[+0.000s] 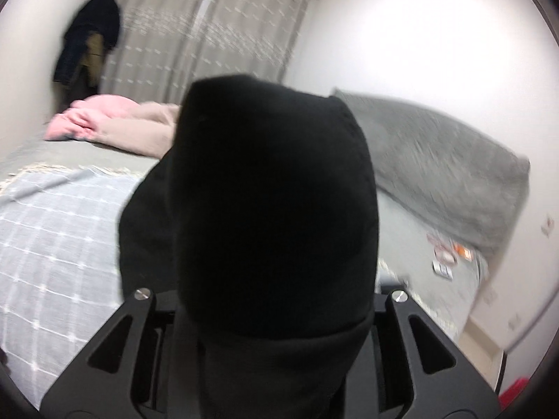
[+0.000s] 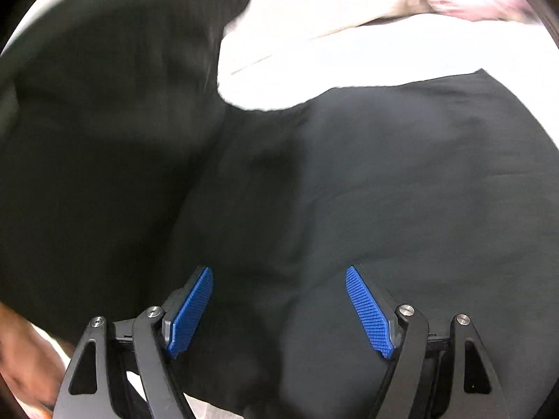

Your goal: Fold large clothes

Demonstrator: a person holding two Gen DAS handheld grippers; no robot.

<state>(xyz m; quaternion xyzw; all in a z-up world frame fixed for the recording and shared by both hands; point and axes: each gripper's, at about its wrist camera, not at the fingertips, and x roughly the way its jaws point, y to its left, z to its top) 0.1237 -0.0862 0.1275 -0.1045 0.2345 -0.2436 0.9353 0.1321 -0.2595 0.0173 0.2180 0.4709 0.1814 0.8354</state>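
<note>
Our left gripper (image 1: 272,314) is buried under the black garment (image 1: 265,192); whether it's clamped we cannot tell. Our right gripper (image 2: 279,310) hangs apart over that garment (image 2: 384,192) spread on the bed (image 1: 52,227). Soft, limp, fairly heavy: we'd pinch a hem or corner.

We see bright, even room light, motion blur across both fisheye views, overexposed white bedding (image 2: 349,52), and dark curved corners.
</note>
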